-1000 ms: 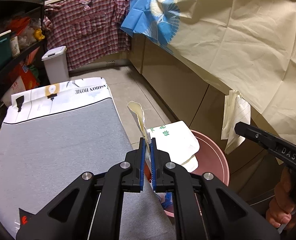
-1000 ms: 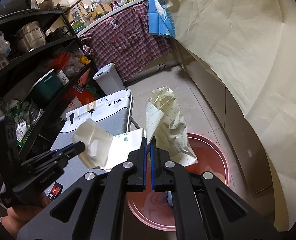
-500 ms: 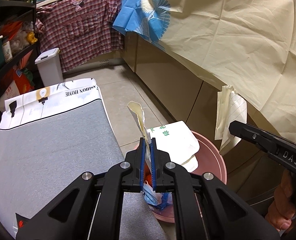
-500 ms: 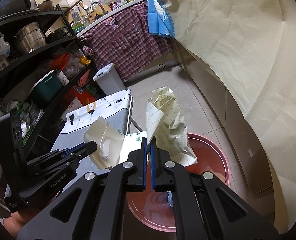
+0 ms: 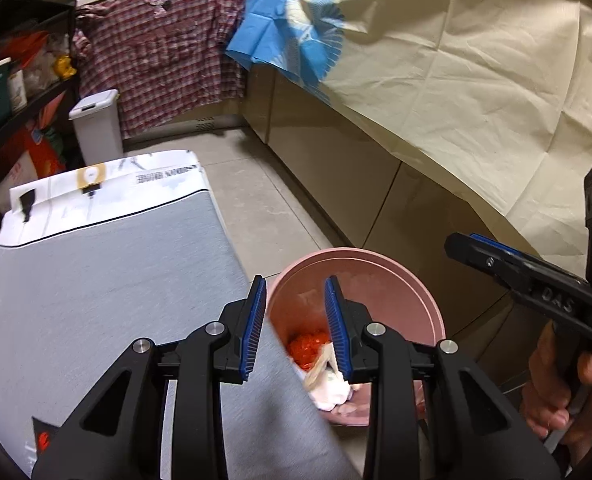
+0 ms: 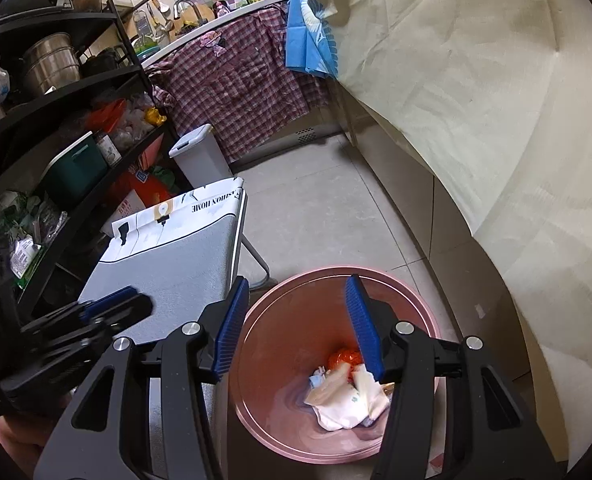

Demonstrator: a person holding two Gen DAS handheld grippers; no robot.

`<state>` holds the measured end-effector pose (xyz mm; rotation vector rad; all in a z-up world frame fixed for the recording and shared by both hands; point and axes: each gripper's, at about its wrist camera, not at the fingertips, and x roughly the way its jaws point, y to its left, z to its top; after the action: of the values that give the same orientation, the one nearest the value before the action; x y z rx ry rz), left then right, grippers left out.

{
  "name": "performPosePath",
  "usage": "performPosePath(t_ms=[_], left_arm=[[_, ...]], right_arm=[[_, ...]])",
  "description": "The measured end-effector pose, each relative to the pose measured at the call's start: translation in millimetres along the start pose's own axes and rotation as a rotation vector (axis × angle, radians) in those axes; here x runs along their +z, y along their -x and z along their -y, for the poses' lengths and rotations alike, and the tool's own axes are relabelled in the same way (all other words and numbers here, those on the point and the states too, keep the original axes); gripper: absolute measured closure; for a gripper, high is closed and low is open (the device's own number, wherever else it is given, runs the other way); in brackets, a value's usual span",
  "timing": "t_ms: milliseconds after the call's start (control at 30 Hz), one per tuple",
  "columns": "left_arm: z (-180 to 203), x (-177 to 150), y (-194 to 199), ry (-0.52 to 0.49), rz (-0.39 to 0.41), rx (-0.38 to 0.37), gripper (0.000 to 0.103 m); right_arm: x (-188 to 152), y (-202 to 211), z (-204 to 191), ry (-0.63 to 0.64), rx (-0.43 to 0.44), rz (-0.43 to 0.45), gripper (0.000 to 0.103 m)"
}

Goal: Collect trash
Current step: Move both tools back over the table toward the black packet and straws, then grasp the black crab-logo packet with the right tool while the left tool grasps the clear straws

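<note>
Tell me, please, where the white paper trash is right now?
In both wrist views it lies at the bottom of the pink bin, beside an orange wrapper: white paper.

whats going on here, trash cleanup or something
Yes. A person holds a hand-held gripper in each hand over a pink bin beside a grey-topped table. The left hand-held gripper and the right hand-held gripper have just been opening, with nothing between their jaws. Crumpled white paper and something orange lie in the bin's bottom.

Both wrist views look down, sharing the pink bin (image 5: pixel 416 284).
</note>
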<state>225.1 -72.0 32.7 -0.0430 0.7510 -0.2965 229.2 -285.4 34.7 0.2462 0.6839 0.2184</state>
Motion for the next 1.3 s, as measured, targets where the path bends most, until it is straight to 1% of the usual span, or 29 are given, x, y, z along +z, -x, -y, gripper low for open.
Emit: performPosePath(t_ms=[133,267,400,467,533,600,633,700,733,767,833,867,967,1033,1067,1133,1200,1300], left_arm=[[-17.7,-14.2,28.7,0.029,0.022,0.009,0.072],[-41.6,-29.4,62.4,0.033,0.036,0.038,0.072],[-77.9,-41.2,107.4,0.043,0.059,0.098,0.072],[-101.6,-50.5,132.7,0.078,0.073,0.137,0.072],[-119.5,-59.1,150.9,0.116,0.083,0.186,0.072],[-136.1,-70.3,170.1,0.157,0.096,0.244,0.072],[-142.5,-75.8,179.0,0.178,0.109,0.266,0.072],[-155.7,-89.4,199.0,0.238,0.143,0.314,0.072],[-159.7,-94.1,204.2,0.261,0.152,0.325,0.072],[-167.1,-104.1,212.8,0.32,0.168,0.343,0.072],[-175.5,-117.7,218.7,0.39,0.178,0.368,0.072],[-180.7,-130.4,221.8,0.441,0.179,0.389,0.072],[-189.9,-155.5,219.0,0.554,0.166,0.392,0.072],[-194.3,-168.9,214.4,0.603,0.155,0.415,0.072],[-196.1,-176.7,209.7,0.623,0.144,0.437,0.072],[-198.1,-186.3,198.0,0.631,0.114,0.461,0.072],[-199.8,-190.2,186.7,0.631,0.087,0.45,0.072],[-203.4,-194.8,176.0,0.644,0.073,0.428,0.072]], right_arm=[[-2.3,3.6,-8.3,0.029,-0.003,0.003,0.051],[-10.0,15.3,-29.9,0.1,-0.021,0.023,0.051],[-18.8,28.5,-63.8,0.145,0.042,0.027,0.054],[-24.3,33.4,-84.8,0.17,0.074,0.031,0.059],[-32.1,36.8,-109.2,0.181,0.132,0.026,0.064],[-40.4,36.3,-129.7,0.186,0.174,0.014,0.073],[-47.3,34.6,-144.4,0.196,0.203,0.003,0.075],[-57.8,31.9,-165.5,0.216,0.236,-0.01,0.083],[-62.9,30.2,-175.7,0.222,0.255,-0.017,0.085],[-69.3,27.5,-187.0,0.219,0.283,-0.029,0.086],[-78.4,19.6,-203.3,0.2,0.325,-0.051,0.086],[-85.6,13.6,-212.3,0.188,0.334,-0.065,0.086],[-104.5,-5.8,-230.6,0.154,0.359,-0.111,0.085],[-117.5,-18.4,-241.7,0.139,0.369,-0.139,0.084],[-123.3,-24.5,-246.7,0.137,0.374,-0.152,0.083],[-133.6,-37.3,-255.8,0.145,0.373,-0.175,0.083],[-143.6,-48.4,-263.9,0.162,0.37,-0.199,0.083],[-156.3,-64.4,-271.5,0.167,0.384,-0.25,0.083]])
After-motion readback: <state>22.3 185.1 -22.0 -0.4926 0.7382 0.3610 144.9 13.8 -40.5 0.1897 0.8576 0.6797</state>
